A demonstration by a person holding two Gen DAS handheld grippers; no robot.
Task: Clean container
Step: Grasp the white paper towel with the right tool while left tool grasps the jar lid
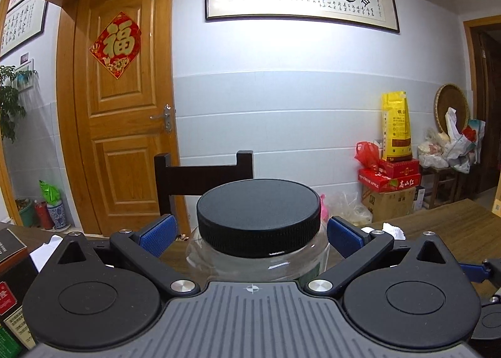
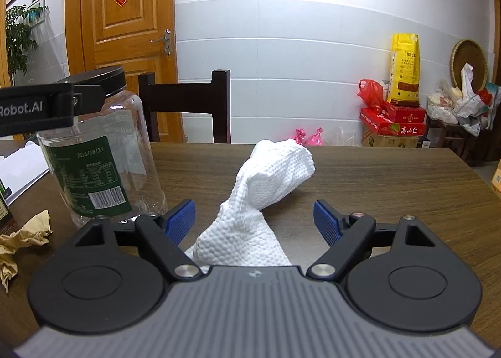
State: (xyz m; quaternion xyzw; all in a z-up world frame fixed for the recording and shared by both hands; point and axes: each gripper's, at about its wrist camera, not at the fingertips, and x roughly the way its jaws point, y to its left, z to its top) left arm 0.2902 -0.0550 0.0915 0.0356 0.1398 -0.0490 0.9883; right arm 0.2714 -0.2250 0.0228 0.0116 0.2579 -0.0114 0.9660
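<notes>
the clear jar [image 2: 103, 151] stands upright on the counter [image 2: 391, 189], black lid [image 1: 259, 217] on. my left gripper [image 1: 250, 232] has its jaws spread to either side of the lid, not visibly touching it. my right gripper [image 2: 253, 220] has its jaws spread around a white paper towel [image 2: 266, 195] lying on the counter, not pinching it. risks: the light, empty-looking jar may tip or skid if one jaw meets the lid first; the soft towel may slip from a shallow pinch. a crumpled brown paper [image 2: 22, 242] lies near the jar.
</notes>
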